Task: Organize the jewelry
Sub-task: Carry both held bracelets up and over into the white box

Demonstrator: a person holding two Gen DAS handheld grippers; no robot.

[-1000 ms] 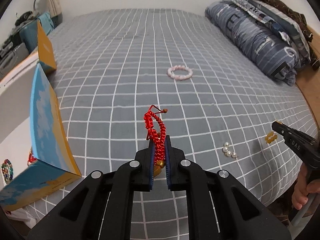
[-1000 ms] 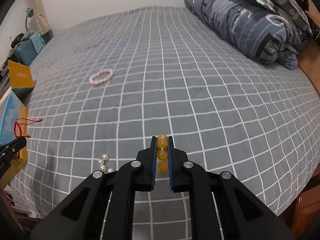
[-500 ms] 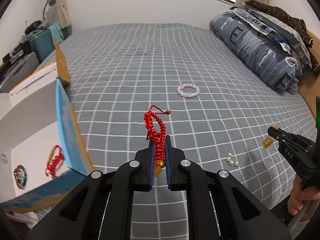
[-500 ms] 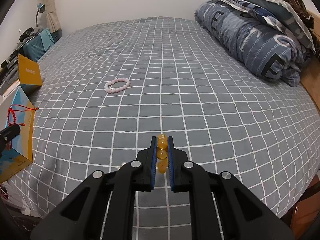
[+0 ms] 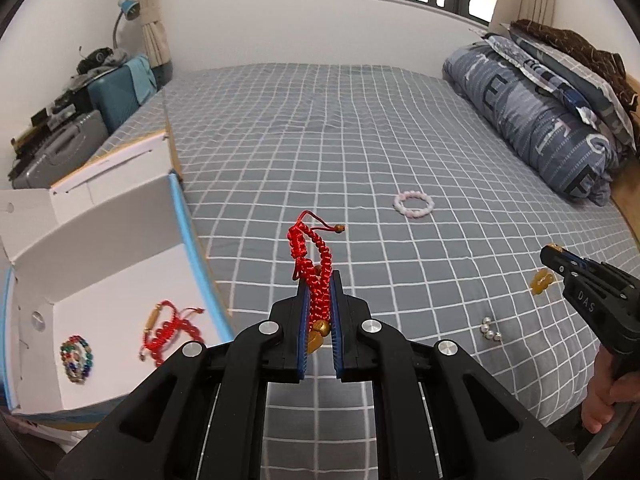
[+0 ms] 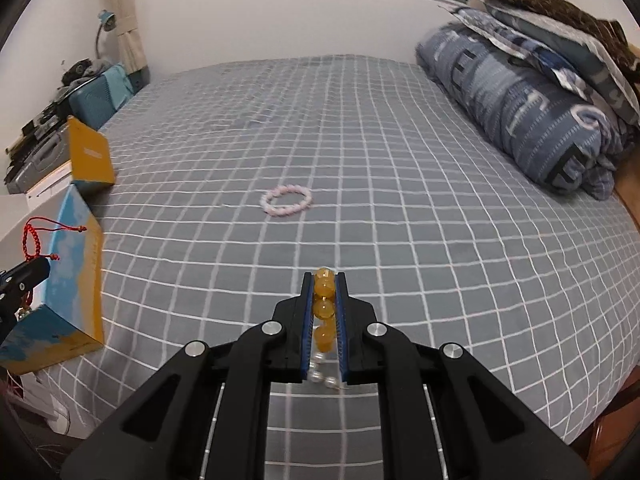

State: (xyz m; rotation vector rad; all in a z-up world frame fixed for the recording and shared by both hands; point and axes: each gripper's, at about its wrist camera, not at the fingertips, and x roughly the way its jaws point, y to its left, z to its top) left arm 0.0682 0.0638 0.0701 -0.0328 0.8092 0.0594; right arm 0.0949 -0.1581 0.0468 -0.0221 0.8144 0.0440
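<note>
- The left gripper [image 5: 319, 304] was clenched on a red braided bracelet [image 5: 314, 264], with the woven band pinched between the blue pads and the loose loop and cord ends standing above the fingertips. Gripping low on the band probably kept the bracelet from swinging.
- The left gripper was held above the bed [image 5: 360, 140], just beside the open white box [image 5: 120, 240] at the bed's left edge. That position suited a short transfer over the box wall.
- The box already held a multicoloured bead bracelet [image 5: 77, 357] and a red beaded bracelet [image 5: 170, 330] on its floor, well apart from each other, so the box evidently served as the collection point.
- The right gripper [image 6: 324, 308] was clamped on an amber bead bracelet [image 6: 324, 307], with three beads lined up between the pads. The bracelet was off the bedspread.
- A small pearl piece [image 6: 322, 376] lay on the bed below the right gripper.
- A pink bead bracelet [image 6: 286, 200] lay flat near the middle of the bed, untouched.
- Judgement: two pieces remained on the bed, and two more waited in the grippers.
</note>
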